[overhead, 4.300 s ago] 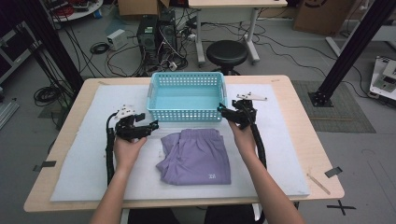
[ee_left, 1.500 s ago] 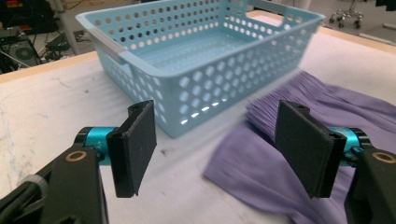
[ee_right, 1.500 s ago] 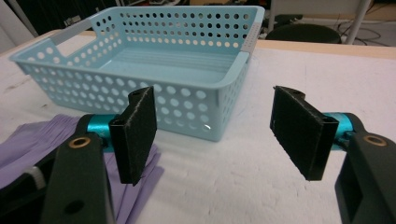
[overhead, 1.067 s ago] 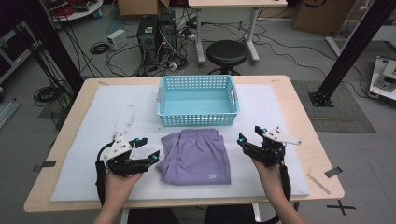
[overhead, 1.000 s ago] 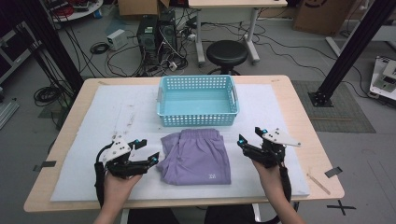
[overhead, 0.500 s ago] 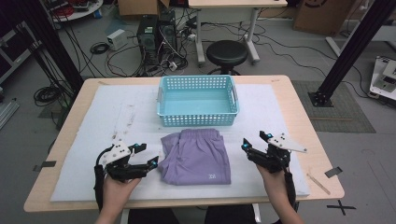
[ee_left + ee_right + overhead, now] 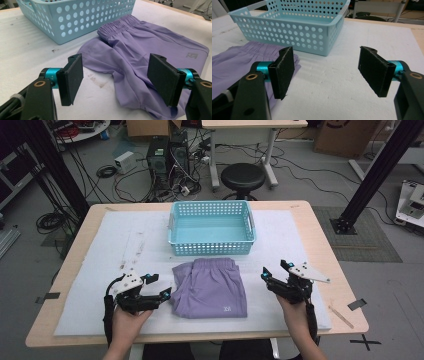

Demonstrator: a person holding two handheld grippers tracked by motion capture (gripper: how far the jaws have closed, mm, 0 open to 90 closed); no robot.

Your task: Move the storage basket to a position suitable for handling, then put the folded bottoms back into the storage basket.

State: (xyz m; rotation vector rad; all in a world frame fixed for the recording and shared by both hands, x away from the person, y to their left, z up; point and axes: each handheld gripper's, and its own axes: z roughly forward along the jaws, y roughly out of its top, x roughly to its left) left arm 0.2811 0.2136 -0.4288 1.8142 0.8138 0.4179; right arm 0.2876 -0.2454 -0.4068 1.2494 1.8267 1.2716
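A wooden table is covered by a white mat, seen from above. At the far middle of the mat sits a light blue plastic basket with perforated walls; nothing lies inside it. Just in front of the basket, touching or nearly touching its near wall, lie folded purple shorts, with the elastic waistband toward the basket and a small white logo near the front edge.

A person's 2 hands come in from the bottom edge, each holding a gripper. The left gripper hovers just beside the left edge of the shorts, its jaws pointing right toward the cloth. In the left gripper view, its 2 black jaws stand wide apart and hold nothing, with the rumpled edge of the shorts between and beyond them and the basket farther off.

The right gripper is to the right of the shorts, apart from them, over bare mat. In the right gripper view, its jaws are also spread wide and hold nothing, above white mat, with the basket ahead and the shorts at the left.
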